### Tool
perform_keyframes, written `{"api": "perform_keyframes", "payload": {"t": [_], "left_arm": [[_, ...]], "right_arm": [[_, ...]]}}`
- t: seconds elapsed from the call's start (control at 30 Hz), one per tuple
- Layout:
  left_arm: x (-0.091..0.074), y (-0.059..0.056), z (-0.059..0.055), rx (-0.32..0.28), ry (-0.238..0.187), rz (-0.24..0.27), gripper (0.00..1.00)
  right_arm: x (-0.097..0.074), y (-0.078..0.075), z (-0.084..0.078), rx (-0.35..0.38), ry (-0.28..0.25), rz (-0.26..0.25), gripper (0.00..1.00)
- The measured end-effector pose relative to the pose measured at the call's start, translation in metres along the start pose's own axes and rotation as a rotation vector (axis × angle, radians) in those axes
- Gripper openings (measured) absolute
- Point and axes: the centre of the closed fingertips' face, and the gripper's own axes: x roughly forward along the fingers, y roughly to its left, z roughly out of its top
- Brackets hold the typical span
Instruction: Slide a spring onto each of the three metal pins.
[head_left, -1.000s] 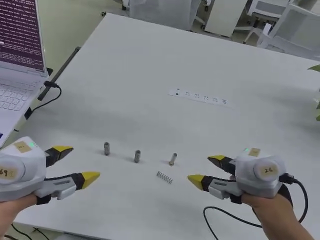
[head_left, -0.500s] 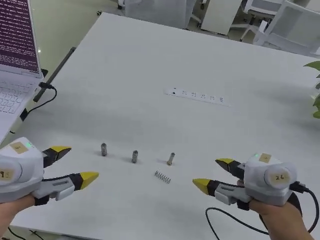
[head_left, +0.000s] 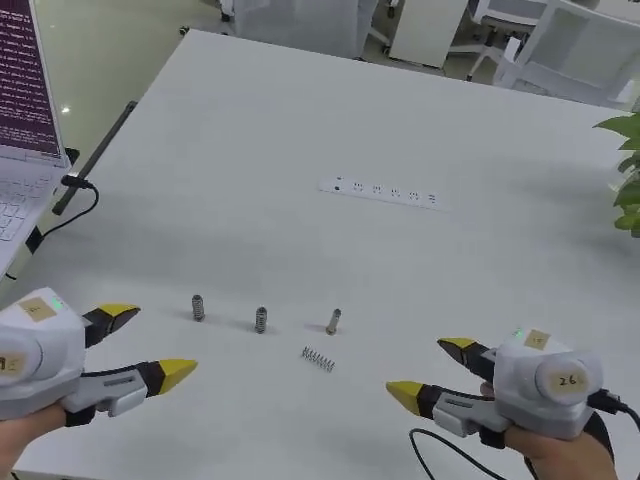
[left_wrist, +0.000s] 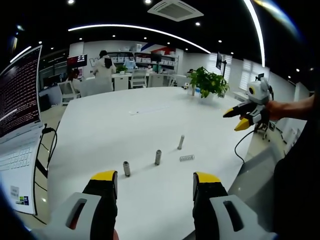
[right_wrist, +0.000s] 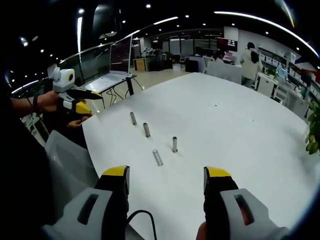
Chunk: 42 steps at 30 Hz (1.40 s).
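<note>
Spring (head_left: 318, 359) loose beside bare third pin (head_left: 333, 321), left gripper (head_left: 150, 342) and right gripper (head_left: 430, 369) flanking, jaws parted, empty, ready for pickup.

Bright overhead light, sharp, fisheye-warped edges

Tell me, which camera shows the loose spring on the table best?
The right gripper view: the loose spring lies nearest there, with its coils distinct. The head view shows it small, lying flat near the bare pin. The left gripper view shows it as a faint, small streak.
</note>
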Motion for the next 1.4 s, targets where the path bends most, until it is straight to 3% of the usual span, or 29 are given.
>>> {"api": "perform_keyframes", "payload": {"t": [0.13,0.7,1.4], "left_arm": [[0.010,-0.012,0.004,0.024,0.010,-0.039,0.57],[0.050,-0.061,0.000,0.123,0.086,-0.184,0.57],[0.078,-0.081,0.013,0.158,0.077,-0.256,0.55]], "right_arm": [[-0.003,-0.003,-0.002,0.007,0.002,-0.004,0.60],[-0.019,-0.009,-0.016,0.048,0.008,-0.023,0.61],[-0.017,-0.011,-0.013,0.053,0.007,-0.017,0.62]]}}
